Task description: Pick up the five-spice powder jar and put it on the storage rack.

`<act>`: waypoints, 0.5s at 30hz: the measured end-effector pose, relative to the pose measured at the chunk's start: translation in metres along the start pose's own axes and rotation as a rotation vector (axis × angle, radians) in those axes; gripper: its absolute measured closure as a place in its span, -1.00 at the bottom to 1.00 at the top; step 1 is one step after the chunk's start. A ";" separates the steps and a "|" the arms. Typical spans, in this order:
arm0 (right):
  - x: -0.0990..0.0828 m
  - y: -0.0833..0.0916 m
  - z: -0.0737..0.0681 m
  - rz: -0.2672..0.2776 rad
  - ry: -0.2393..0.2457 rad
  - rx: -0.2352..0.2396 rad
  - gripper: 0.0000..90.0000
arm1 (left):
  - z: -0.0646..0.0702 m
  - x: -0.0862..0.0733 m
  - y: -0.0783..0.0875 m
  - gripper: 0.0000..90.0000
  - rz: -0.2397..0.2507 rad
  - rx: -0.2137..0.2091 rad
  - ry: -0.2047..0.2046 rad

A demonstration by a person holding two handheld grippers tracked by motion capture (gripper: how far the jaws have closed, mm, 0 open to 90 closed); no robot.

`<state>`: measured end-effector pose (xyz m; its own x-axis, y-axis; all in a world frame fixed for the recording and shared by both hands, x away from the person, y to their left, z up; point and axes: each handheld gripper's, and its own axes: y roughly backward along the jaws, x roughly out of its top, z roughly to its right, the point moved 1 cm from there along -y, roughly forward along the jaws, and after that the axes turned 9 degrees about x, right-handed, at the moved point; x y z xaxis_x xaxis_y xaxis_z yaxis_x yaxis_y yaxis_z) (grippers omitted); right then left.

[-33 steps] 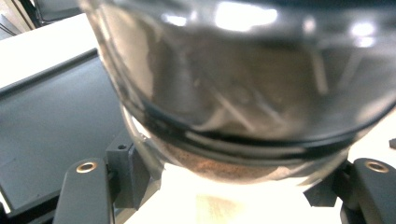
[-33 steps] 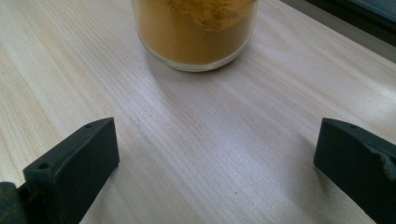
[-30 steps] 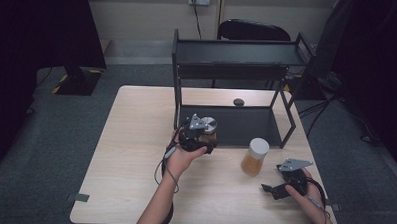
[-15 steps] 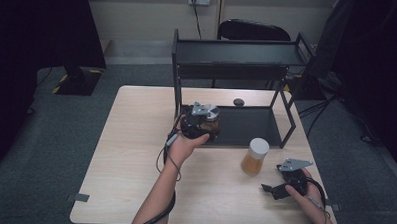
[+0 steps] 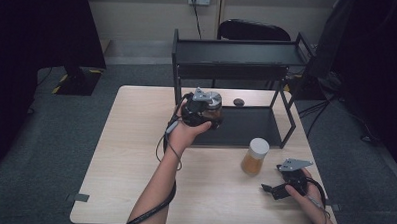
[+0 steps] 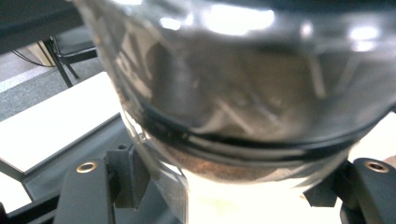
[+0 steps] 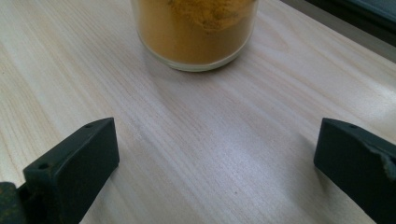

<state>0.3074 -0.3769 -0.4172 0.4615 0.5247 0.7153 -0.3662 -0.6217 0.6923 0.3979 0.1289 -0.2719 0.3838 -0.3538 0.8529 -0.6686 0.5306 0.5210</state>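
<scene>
Lifted since 1 sec ago: left gripper (image 5: 206, 112), fingers clamped on jar (image 5: 212, 108), nears rack (image 5: 246, 128) shelf; right gripper (image 5: 279, 189) fingers wide, empty, on table (image 5: 135, 155).

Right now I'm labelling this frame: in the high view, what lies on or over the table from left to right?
Left gripper holding the dark jar → small dark lid → jar of orange powder → right gripper.

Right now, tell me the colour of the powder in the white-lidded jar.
Orange-yellow powder, clearest in the right gripper view.
</scene>
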 end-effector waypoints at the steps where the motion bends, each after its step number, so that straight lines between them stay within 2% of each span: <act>1: 0.000 0.000 0.000 0.000 0.000 0.000 -1.00 | 0.000 0.002 0.001 -0.30 0.002 -0.001 -0.002; 13: 0.000 0.000 0.000 0.001 0.000 0.000 -1.00 | -0.005 0.032 0.012 -0.30 0.019 -0.009 0.016; 15: 0.000 0.000 0.000 0.001 0.000 0.000 -1.00 | -0.005 0.038 0.014 -0.30 0.016 -0.006 0.008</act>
<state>0.3073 -0.3769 -0.4173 0.4613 0.5243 0.7157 -0.3669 -0.6218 0.6919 0.4062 0.1262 -0.2325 0.3785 -0.3388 0.8614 -0.6707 0.5409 0.5075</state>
